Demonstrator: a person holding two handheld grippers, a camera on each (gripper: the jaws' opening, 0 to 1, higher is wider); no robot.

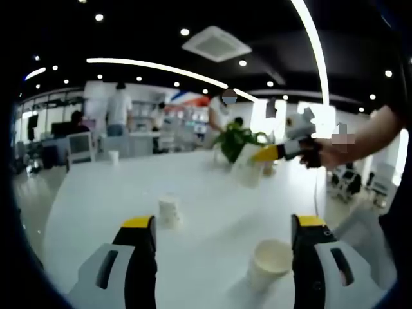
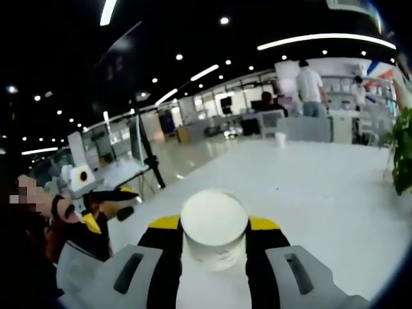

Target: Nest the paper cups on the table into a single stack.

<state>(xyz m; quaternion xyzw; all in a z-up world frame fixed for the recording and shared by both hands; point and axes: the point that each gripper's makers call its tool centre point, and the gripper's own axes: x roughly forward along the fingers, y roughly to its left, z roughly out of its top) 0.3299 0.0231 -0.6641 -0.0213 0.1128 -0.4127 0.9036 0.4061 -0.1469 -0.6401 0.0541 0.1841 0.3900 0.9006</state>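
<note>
Left gripper point(image 1: 222, 235) wide apart, low; right gripper point(image 2: 214, 235) clamped, raised.

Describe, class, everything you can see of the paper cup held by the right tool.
The paper cup is plain white, seemingly thin paper. In the right gripper view its closed, round base faces the camera, so it lies tipped along the jaws. The right tool is shut on it, its yellow-tipped jaws pressing either side. In the left gripper view it hangs raised above the white table, beside a potted plant.

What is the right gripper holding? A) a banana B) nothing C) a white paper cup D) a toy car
C: in the right gripper view, the right gripper has its fingers closed on either side of a white paper cup.
</note>
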